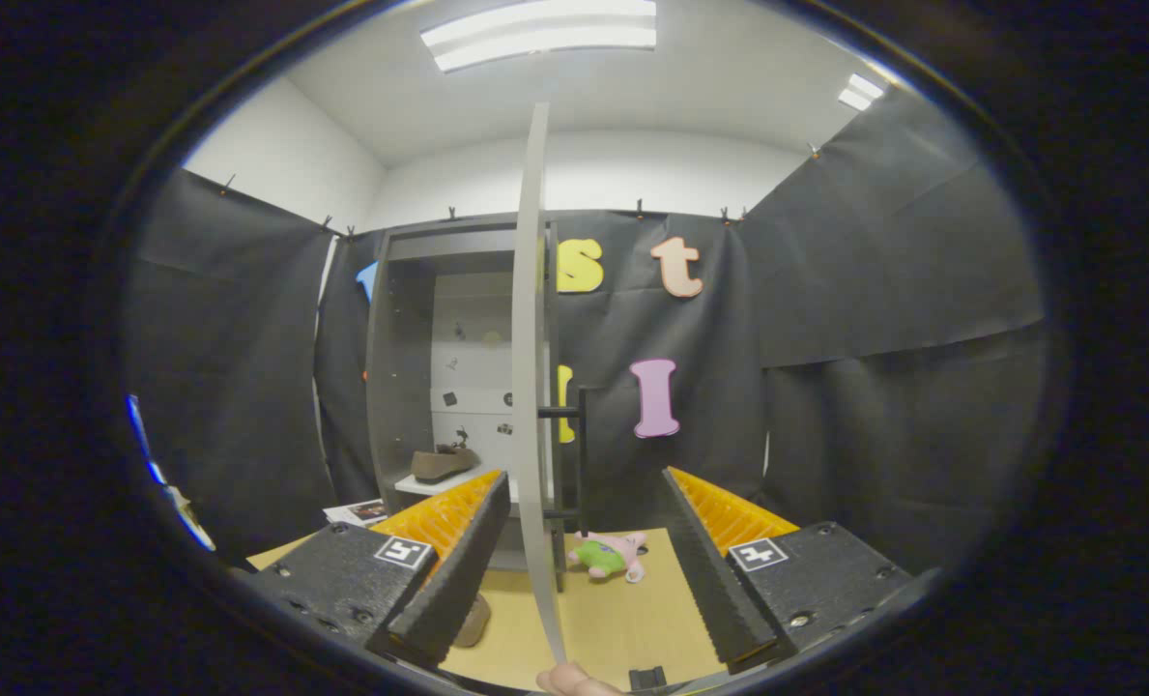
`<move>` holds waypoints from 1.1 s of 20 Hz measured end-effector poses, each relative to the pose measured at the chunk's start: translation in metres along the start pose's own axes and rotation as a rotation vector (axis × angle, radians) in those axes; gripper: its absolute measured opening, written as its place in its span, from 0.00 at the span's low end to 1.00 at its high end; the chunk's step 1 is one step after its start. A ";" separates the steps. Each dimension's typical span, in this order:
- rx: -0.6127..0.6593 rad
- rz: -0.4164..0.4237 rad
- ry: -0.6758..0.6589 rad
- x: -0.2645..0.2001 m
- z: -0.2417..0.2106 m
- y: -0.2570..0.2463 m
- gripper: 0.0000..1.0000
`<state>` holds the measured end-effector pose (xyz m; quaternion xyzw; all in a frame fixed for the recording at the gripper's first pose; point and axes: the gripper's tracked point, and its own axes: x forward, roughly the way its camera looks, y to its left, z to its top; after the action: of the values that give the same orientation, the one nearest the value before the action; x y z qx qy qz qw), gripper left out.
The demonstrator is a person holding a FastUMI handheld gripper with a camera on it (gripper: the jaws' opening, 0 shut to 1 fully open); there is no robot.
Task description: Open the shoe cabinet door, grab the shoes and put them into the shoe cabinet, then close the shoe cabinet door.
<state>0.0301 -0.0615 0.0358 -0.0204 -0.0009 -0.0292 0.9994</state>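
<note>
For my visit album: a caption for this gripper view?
Open gripper faces the swung-open cabinet door, one brown shoe already shelved inside.

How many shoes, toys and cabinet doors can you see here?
Shoes: 2, one on the cabinet shelf, one on the floor by the left finger
Plush toys: 1
Cabinet doors: 1, open, between the gripper's open fingers
Total: 4

Riding the gripper, the camera looks forward, close on the open cabinet door's edge.
</note>
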 end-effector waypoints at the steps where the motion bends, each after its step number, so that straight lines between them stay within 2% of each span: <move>1: 0.000 -0.012 -0.024 -0.007 0.004 0.008 0.99; 3: 0.009 -0.012 -0.072 -0.020 0.010 0.027 1.00; 5: 0.029 -0.011 -0.066 -0.027 -0.003 0.044 1.00; 7: 0.047 0.038 -0.032 -0.027 -0.024 0.074 1.00; 12: 0.019 0.172 0.074 -0.007 -0.095 0.147 1.00; 15: 0.068 0.235 0.117 0.014 -0.142 0.189 1.00; 18: 0.084 0.255 0.133 0.041 -0.182 0.218 1.00; 22: -0.010 0.293 0.181 0.073 -0.258 0.259 1.00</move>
<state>0.1178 0.1819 -0.2321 -0.0225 0.0922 0.1149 0.9888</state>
